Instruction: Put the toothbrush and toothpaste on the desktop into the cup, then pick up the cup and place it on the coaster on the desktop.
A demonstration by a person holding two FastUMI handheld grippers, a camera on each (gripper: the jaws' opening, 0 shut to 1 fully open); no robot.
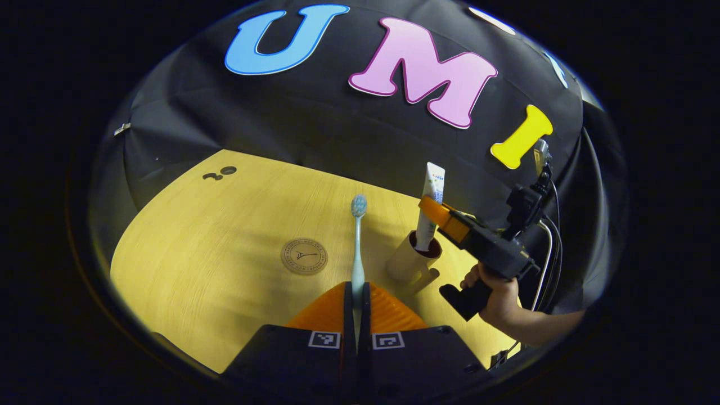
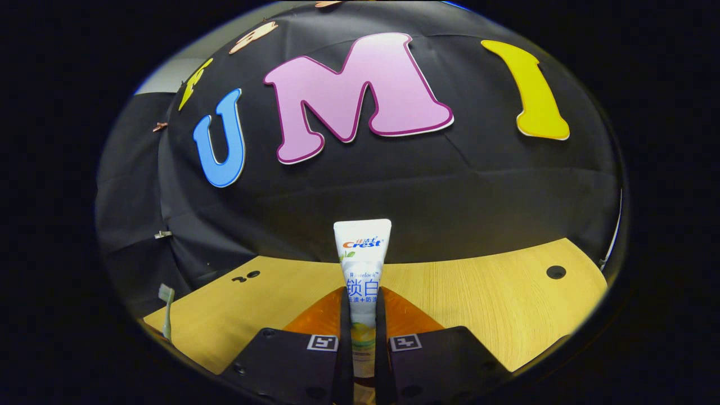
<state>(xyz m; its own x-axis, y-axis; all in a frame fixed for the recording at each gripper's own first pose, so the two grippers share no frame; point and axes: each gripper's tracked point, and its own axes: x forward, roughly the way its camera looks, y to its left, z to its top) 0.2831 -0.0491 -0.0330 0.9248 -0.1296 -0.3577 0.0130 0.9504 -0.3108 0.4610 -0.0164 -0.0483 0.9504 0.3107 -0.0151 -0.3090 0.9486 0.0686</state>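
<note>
While your left gripper [image 1: 356, 306] has its two fingers pressed on the lower handle of the toothbrush [image 1: 358, 242], the brush stands upright between them with its bristle head on top, raised above the wooden desktop [image 1: 185, 253]. Just past it, a little to the left, the round coaster [image 1: 304, 256] lies flat on the desktop. To the right of the brush stands the cup [image 1: 408, 259], and the toothpaste [image 1: 430, 205] goes down into its mouth with the flat end up. Your right gripper [image 1: 430, 209] is clamped on this tube, held by your hand [image 1: 498, 292]. In the right gripper view, both fingers of the right gripper [image 2: 363, 320] squeeze the toothpaste [image 2: 362, 264], which stands upright, and the toothbrush [image 2: 166, 315] shows far at the left edge, near the desktop [image 2: 478, 304]
</note>
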